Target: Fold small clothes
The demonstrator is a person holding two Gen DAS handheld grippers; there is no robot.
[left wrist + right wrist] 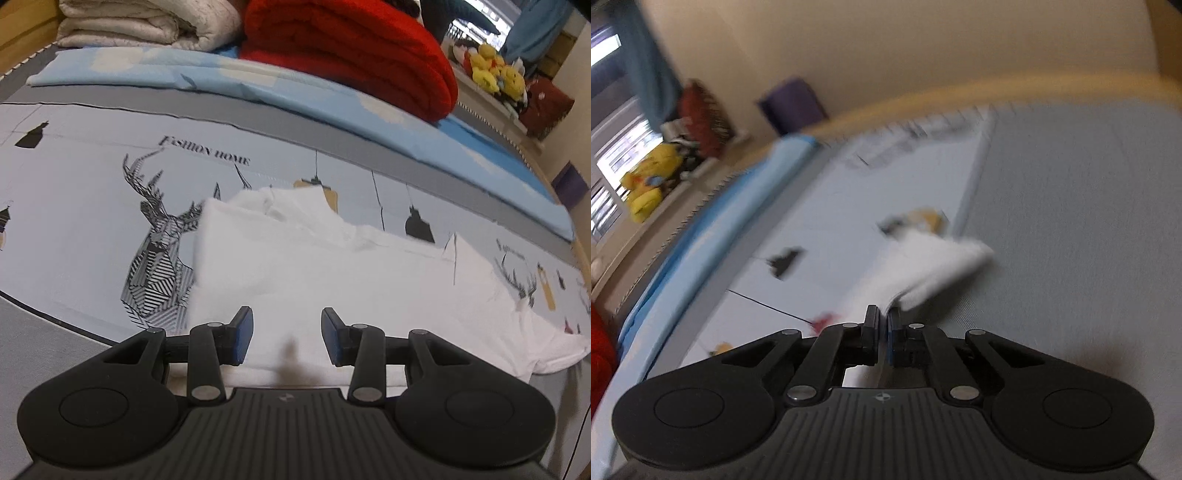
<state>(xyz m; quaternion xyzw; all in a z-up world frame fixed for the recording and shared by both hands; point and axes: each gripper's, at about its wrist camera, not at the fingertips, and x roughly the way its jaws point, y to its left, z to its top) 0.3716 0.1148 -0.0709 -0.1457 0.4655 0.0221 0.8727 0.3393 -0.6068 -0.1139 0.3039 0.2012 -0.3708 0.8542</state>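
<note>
On a bed spread with a pale blue deer-print sheet, a white garment lies partly folded, its left edge doubled over beside the striped stag's head and its right end trailing toward the sheet's near border. The left gripper hangs just above the cloth's near edge with its blue-padded jaws parted and nothing between them; bare sheet stretches to its left, giving clear room on that side. Behind the garment run a grey band, a folded light blue blanket, a stack of white quilts and a red blanket, which close off the far side. The right gripper, seen only from its own blurred camera, has its jaws clenched on a bunched end of the white garment, which lies at the line where the printed sheet meets plain grey mattress; open grey surface extends to its right. Motion blur smears the sheet's prints there. Yellow plush toys on a window ledge show in both views; the purple box is sharper from the left.
</note>
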